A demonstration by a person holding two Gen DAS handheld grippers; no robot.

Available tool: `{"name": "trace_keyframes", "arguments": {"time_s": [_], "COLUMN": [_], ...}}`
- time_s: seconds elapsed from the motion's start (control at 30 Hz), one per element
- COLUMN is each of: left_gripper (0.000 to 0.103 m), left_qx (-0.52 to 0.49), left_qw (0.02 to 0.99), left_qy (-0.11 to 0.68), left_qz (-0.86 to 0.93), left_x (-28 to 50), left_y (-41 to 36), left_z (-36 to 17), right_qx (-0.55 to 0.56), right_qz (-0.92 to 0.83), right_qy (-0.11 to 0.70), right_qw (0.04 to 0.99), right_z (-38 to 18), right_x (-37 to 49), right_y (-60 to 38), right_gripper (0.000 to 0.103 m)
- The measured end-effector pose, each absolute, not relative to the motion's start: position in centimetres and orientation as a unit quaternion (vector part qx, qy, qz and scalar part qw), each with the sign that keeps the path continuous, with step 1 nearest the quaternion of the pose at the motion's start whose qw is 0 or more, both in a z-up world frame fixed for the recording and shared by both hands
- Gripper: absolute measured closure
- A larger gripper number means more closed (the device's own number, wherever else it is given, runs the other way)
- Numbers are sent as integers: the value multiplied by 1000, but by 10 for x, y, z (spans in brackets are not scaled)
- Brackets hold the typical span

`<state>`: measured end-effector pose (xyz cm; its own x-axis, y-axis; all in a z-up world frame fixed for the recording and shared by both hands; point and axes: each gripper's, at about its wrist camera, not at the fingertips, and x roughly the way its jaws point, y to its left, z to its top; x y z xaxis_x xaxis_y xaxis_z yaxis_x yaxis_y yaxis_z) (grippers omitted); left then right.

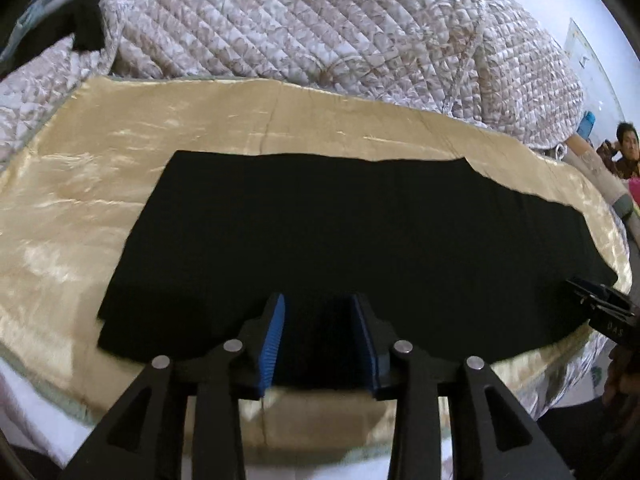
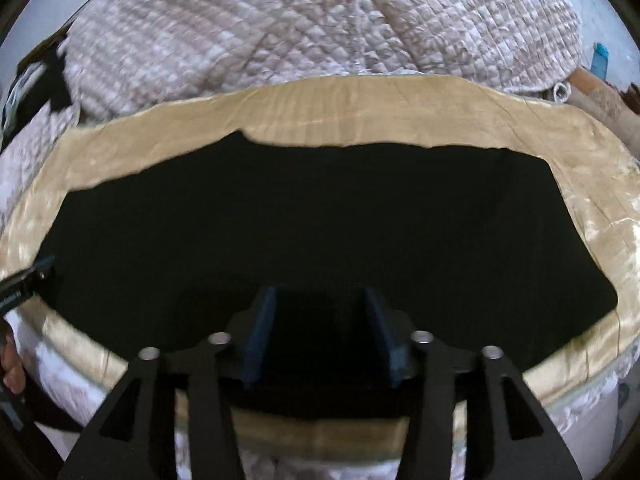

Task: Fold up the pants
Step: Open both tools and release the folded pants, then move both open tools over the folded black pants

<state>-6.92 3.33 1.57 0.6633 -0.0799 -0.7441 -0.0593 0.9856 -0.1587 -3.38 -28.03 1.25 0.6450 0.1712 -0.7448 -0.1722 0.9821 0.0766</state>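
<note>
the black pants (image 1: pixel 340 240) lie flat and spread lengthwise across a shiny gold cloth (image 1: pixel 100 168), which covers the work surface. in the left wrist view the garment runs from a squared end at the left to a narrower end at the right, and its near edge at the left shows 2 layers, one slightly offset from the other. in the right wrist view the pants (image 2: pixel 320 220) fill most of the gold cloth (image 2: pixel 340 108), with a wavy far edge and a small notch near the upper left.

the left gripper (image 1: pixel 318 312) hangs over the near edge of the pants, its 2 blue-padded fingers (image 1: pixel 274 340) held apart with dark fabric showing in the gap; whether the pads touch the cloth cannot be told. the right gripper (image 2: pixel 320 308) sits likewise over the near edge, its jaws spread wide with nothing pinched between them. each gripper also shows at the rim of the other's view: the right gripper (image 1: pixel 600 300) at the right end of the pants, the left gripper (image 2: pixel 28 280) at the left end.

behind the gold cloth a quilted pale bedspread (image 1: pixel 320 24) is heaped up. at the far right of the left wrist view a person's face (image 1: pixel 626 140) is in sight, well apart from the pants.
</note>
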Motion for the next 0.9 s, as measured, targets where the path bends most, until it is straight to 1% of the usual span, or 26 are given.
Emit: {"name": "trace_keyframes", "arguments": {"time_s": [0.1,0.27,0.4,0.57,0.67,0.73,0.9], "left_gripper": [63,63,63,63,63,62,61], "left_qx": [-78,-79,-73,-78,-77,-78,-87], "left_qw": [913,914,914,909,909,910,913], "left_qy": [400,398,396,400,401,400,388], "left_qz": [4,36,42,80,83,81,91], "left_x": [-79,-80,-79,-73,-72,-73,-78], "left_y": [32,40,40,53,56,56,60], "left_z": [20,20,20,16,13,14,19], "right_qx": [-41,-47,-64,-50,-21,-3,-2], "right_qz": [91,109,105,46,8,11,40], "right_qy": [402,381,392,370,395,393,368], "right_qw": [910,917,912,927,919,919,929], "right_z": [10,15,7,17,12,14,25], "right_x": [-48,-59,-53,-51,-41,-40,-46], "right_y": [-268,-259,-254,-274,-294,-298,-287], "right_gripper": [49,49,49,49,49,49,49]}}
